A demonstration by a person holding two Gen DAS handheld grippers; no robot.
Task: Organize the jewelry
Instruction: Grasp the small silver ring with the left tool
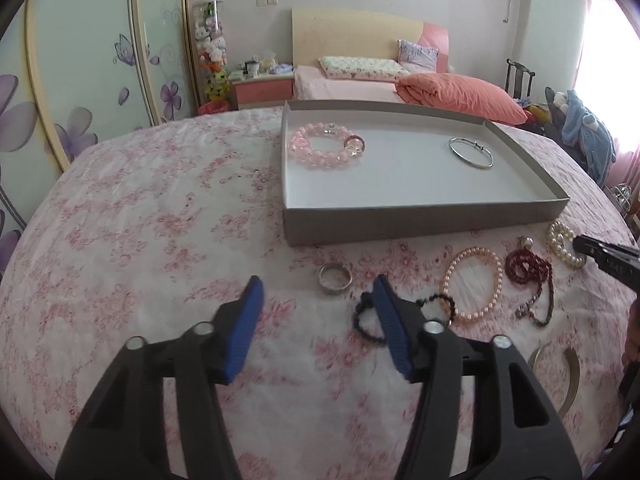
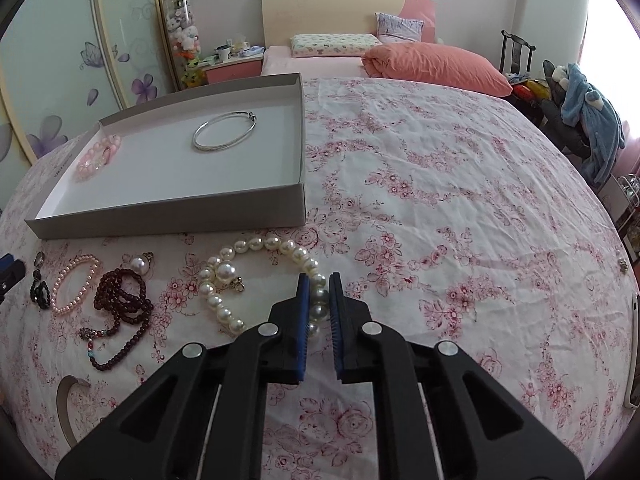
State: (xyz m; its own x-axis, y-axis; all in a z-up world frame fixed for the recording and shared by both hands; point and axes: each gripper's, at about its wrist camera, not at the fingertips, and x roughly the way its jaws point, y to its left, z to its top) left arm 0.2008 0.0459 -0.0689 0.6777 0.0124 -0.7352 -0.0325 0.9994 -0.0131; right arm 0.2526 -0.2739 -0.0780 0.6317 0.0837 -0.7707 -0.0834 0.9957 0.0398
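Down on the flowered cloth (image 2: 440,184), the right gripper (image 2: 319,280) has its blue pads pinched onto the white pearl bracelet (image 2: 256,276), a few pearls caught between them while the rest of the strand curls away to its left. Farther left of it lie the dark red bead strand (image 2: 120,300), the pink pearl bracelet (image 2: 74,284) and a small black bead bracelet (image 2: 40,292). Ahead and to its left sits the grey tray (image 2: 168,212), holding a silver bangle (image 2: 224,132) and a pink bead bracelet (image 2: 94,158). The left gripper (image 1: 318,286) hangs with its jaws apart and nothing between them; a silver ring (image 1: 335,278) lies just ahead, the black bead bracelet at its right finger.
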